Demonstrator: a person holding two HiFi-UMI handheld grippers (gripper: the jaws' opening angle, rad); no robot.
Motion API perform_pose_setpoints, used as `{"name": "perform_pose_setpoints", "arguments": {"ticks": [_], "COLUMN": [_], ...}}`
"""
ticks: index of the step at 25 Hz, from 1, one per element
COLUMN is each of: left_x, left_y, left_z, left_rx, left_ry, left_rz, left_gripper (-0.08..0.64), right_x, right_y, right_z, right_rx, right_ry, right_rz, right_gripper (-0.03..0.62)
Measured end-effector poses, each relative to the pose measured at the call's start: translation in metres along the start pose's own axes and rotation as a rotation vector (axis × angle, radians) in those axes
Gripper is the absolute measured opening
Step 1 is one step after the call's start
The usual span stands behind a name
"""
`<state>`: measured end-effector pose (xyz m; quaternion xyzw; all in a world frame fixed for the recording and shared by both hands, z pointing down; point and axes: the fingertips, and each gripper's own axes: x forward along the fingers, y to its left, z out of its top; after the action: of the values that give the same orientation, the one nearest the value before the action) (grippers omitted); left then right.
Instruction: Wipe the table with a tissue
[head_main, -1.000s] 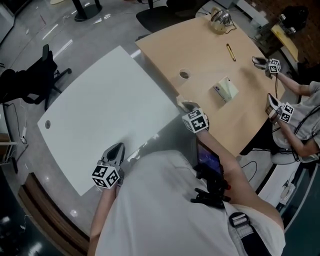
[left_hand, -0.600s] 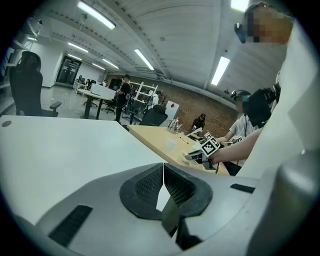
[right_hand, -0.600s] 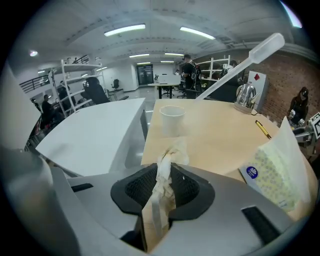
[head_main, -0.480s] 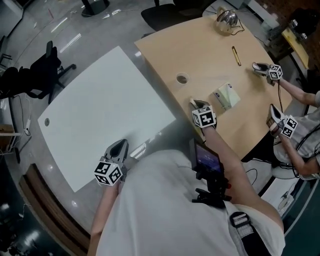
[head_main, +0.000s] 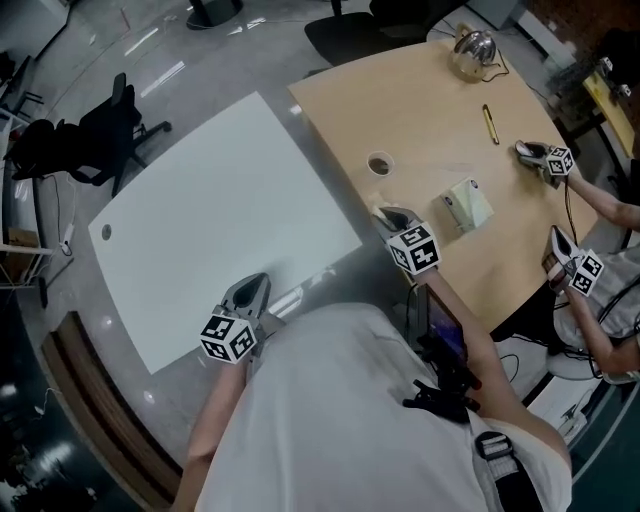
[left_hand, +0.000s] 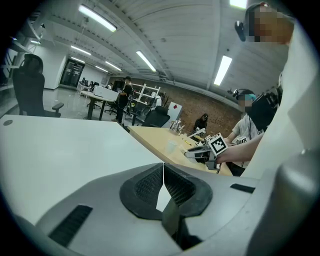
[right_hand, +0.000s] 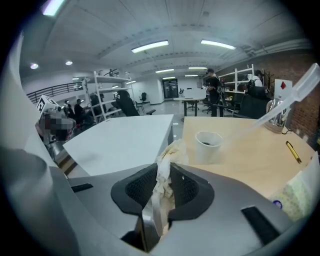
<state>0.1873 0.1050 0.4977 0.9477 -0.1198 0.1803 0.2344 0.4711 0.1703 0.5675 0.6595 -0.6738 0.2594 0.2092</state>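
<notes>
A crumpled white tissue (right_hand: 165, 175) is clamped between the jaws of my right gripper (right_hand: 163, 186), with its top sticking out past the fingertips. In the head view the right gripper (head_main: 392, 216) hovers over the wooden table (head_main: 430, 110) near its left corner, beside the gap to the white table (head_main: 220, 220). My left gripper (head_main: 250, 293) is at the white table's near edge. Its jaws (left_hand: 163, 181) are shut together with nothing between them. The white table (left_hand: 60, 150) stretches out ahead of it.
On the wooden table (right_hand: 250, 150) stand a paper cup (right_hand: 207, 145) (head_main: 380, 163), a tissue pack (head_main: 468, 205) (right_hand: 300, 192), a pen (head_main: 490, 122) and a shiny kettle (head_main: 473, 45). Another person at the right holds two grippers (head_main: 545, 156). A black chair (head_main: 100, 135) stands beyond the white table.
The head view has shifted a little. My right gripper drifted slightly towards the tissue pack and back, still holding the tissue. The left gripper has stayed at the white table's edge.
</notes>
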Motion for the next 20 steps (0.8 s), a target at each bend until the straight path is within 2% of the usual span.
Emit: {"name": "perform_pose_setpoints", "arguments": {"ticks": [4,14,20], "left_x": [0.006,0.002,0.003], "left_y": [-0.003,-0.002,-0.006], "left_z": [0.004,0.002,0.002], "left_rx": [0.014,0.016,0.01], "left_ry": [-0.005,-0.01,-0.012], "left_rz": [-0.001,0.038,0.043], "left_gripper": [0.008,0.008,0.008], "right_x": [-0.004,-0.001,-0.001], "right_y": [0.026,0.097,0.106], "right_z": [0.021,0.05,0.051], "right_rx": [0.008,-0.065,-0.078], "right_ry": [-0.07,-0.184,-0.185], "right_rz": [0.097,0.36,0.408], "right_gripper": [0.081,0.081,0.081]}}
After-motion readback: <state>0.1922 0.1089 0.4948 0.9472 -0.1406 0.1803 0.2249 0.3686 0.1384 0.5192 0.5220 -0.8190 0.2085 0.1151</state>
